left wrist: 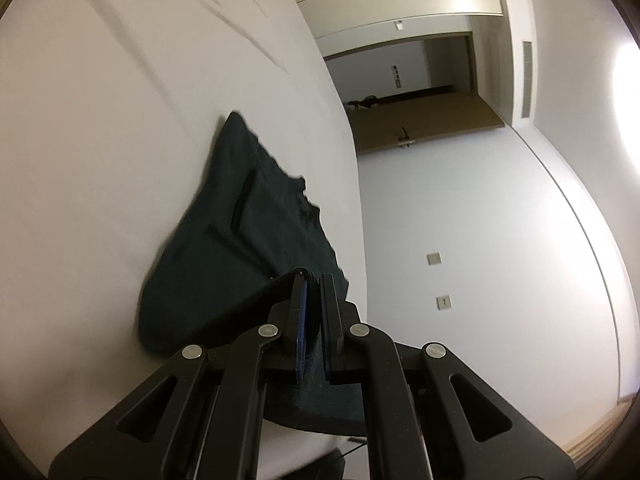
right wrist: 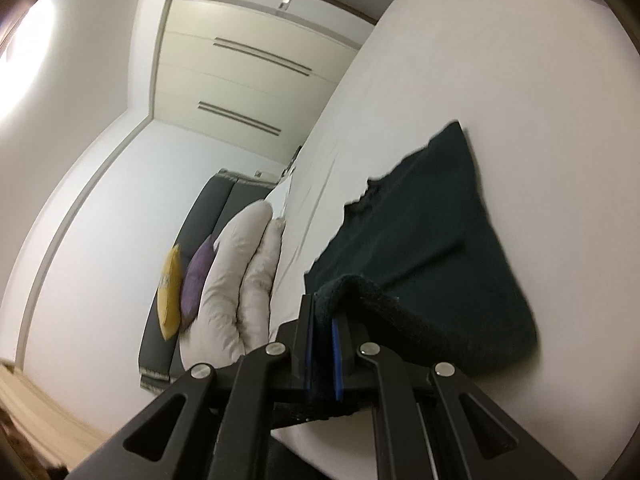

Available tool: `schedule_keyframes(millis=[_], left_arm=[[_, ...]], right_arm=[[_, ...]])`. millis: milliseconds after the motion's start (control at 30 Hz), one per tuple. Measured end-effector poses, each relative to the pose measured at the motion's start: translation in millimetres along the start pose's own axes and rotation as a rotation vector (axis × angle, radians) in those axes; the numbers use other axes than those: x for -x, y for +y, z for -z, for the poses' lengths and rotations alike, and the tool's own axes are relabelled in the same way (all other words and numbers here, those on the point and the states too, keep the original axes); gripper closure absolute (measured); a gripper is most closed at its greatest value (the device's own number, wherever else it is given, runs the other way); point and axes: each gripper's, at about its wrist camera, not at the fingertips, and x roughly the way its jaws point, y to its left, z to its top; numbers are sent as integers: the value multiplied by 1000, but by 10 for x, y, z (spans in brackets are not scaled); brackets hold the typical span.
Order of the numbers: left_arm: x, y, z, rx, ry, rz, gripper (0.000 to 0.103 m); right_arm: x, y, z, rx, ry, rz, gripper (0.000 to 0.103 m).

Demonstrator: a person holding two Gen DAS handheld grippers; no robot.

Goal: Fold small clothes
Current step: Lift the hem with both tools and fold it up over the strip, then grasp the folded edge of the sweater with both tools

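A dark green garment lies on the white bed, with a pocket slit showing. My left gripper is shut on its near edge, fabric pinched between the blue pads. In the right wrist view the same dark green garment stretches away over the white bed. My right gripper is shut on a rolled edge of the garment and lifts it off the sheet. Both views are tilted sideways.
Two white pillows, a purple cushion and a yellow cushion lean against a dark headboard. White wardrobes stand behind. An open wooden door and white wall show beyond the bed edge.
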Motion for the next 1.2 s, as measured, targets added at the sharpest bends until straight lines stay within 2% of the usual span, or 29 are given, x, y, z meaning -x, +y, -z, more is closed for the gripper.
schedule_keyframes(millis=[267, 400, 467, 500, 533, 600, 633, 667, 733, 800, 900, 933, 967, 1000, 1033, 1067, 1200], left_arm=[[-833, -130, -980, -12, -23, -58, 98], [-1267, 82, -1377, 26, -46, -123, 98], [-1426, 223, -1484, 29, -51, -185, 98], [-1513, 334, -1533, 51, -42, -232, 98], [-1613, 502, -1584, 104, -11, -246, 98], [-1672, 735, -1644, 190, 11, -213, 97], [-1635, 805, -1666, 216, -12, -178, 97], [-1581, 833, -1688, 220, -41, -176, 96], [-1501, 870, -1730, 230, -64, -202, 95], [-1407, 864, -1766, 246, -77, -185, 92], [-1220, 717, -1800, 210, -131, -169, 80], [-1146, 643, -1805, 190, -151, -170, 67], [-1097, 581, -1792, 174, -159, -176, 37], [-1053, 513, -1765, 151, -167, -187, 25], [-1001, 433, -1707, 115, -177, -201, 18], [-983, 370, -1645, 81, -173, -210, 18], [-995, 262, -1317, -29, -65, -253, 18]], right_arm=[[-733, -233, -867, -85, -41, 51, 95], [-1054, -518, -1197, -144, -75, 132, 95], [-1197, -756, -1304, -167, -88, 225, 93], [-1239, -861, -1340, -200, -84, 248, 91], [-1252, -1002, -1354, -256, -84, 264, 89], [-1133, -1215, -1331, -343, -153, 192, 78], [-1020, -1258, -1314, -352, -210, 166, 62], [-924, -1273, -1291, -352, -257, 174, 48], [-830, -1282, -1264, -349, -290, 178, 47], [-785, -1245, -1236, -340, -281, 190, 47], [-735, -1079, -1181, -273, -267, 229, 44], [-730, -1035, -1162, -255, -256, 241, 44], [-717, -968, -1111, -226, -239, 257, 44], [-702, -916, -1075, -197, -227, 267, 44], [-689, -852, -1029, -160, -209, 288, 44], [-672, -800, -983, -123, -187, 316, 44], [-633, -617, -810, 11, -113, 390, 44]])
